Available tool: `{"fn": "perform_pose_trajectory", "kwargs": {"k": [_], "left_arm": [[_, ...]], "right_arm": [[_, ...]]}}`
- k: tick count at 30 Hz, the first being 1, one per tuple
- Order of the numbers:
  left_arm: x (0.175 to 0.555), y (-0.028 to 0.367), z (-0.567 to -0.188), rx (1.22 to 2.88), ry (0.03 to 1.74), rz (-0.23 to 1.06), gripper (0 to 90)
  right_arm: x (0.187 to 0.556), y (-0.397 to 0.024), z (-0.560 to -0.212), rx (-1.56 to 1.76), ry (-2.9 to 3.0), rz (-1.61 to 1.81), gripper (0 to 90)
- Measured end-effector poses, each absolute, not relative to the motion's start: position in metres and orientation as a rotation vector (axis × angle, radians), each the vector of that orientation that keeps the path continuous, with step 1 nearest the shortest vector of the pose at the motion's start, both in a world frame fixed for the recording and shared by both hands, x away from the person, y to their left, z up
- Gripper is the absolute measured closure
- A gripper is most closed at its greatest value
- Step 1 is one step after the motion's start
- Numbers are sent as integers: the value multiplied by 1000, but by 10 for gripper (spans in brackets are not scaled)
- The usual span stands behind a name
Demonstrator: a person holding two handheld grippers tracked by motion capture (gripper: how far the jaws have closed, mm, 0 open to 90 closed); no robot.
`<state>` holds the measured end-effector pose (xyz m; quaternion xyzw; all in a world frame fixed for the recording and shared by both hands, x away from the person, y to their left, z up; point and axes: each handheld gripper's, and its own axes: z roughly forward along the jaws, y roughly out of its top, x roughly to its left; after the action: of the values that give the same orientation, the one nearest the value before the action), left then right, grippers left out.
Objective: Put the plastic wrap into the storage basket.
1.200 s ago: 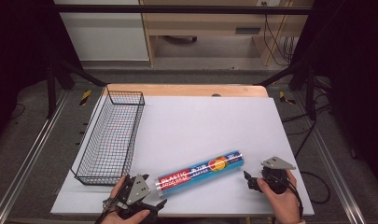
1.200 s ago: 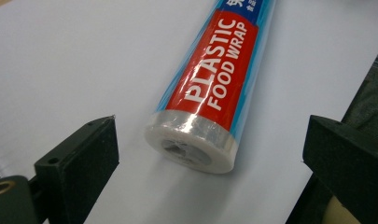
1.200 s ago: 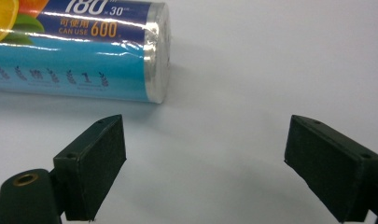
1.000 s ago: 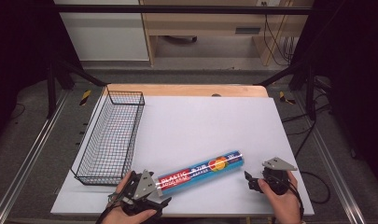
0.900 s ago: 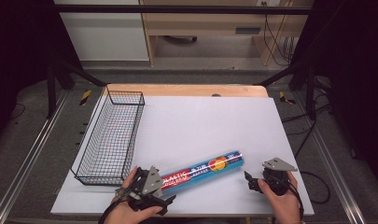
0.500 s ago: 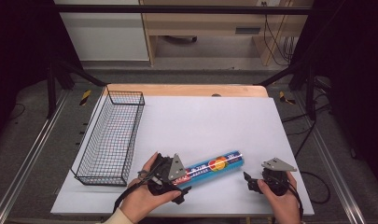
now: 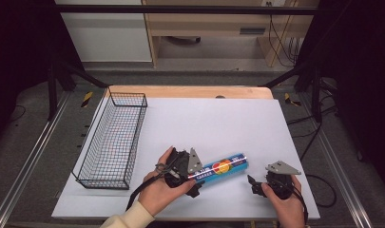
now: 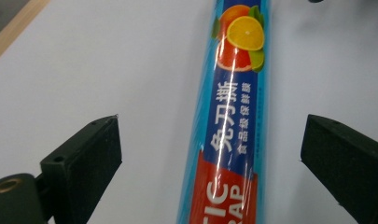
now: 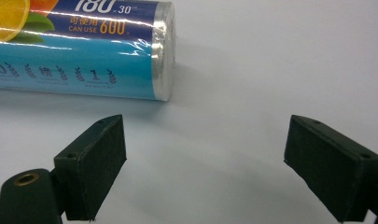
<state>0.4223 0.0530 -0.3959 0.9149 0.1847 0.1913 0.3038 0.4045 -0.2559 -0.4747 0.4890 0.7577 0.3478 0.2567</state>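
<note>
A blue and red roll of plastic wrap (image 7: 222, 166) lies on the white table top near the front edge. My left gripper (image 7: 194, 176) is open and straddles the roll's left end. In the left gripper view the roll (image 8: 233, 121) runs up between the two wide-apart jaws, and neither jaw touches it. My right gripper (image 7: 253, 184) rests open on the table just right of the roll's other end. In the right gripper view the roll's end (image 9: 144, 51) lies beyond the left jaw, with bare table between the jaws.
A black wire basket (image 7: 112, 137) stands along the left side of the table (image 7: 214, 118). A wooden strip (image 7: 190, 92) runs along the table's far edge. Metal rails and cables flank the table on both sides.
My left gripper has moved right and forward along the table until its open jaws came around the roll's left end. The right gripper has stayed in place.
</note>
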Motion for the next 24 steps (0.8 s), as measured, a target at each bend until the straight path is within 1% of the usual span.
{"fn": "perform_pose_trajectory", "kwargs": {"k": [6,7,10,11,24], "left_arm": [[426,38,-397,2452,478,479,51],[428,34,-397,2445,488,452,46],[431,31,-398,2449,486,432,43],[434,28,-400,2464,479,402,45],[442,17,-412,2569,451,372,66]], "right_arm": [[405,-255,-475,1324,2061,934,128],[405,-255,-475,1327,2052,932,126],[405,-255,-475,1326,2051,932,125],[405,-256,-475,1324,2051,929,125],[405,-258,-473,1335,2041,934,122]]}}
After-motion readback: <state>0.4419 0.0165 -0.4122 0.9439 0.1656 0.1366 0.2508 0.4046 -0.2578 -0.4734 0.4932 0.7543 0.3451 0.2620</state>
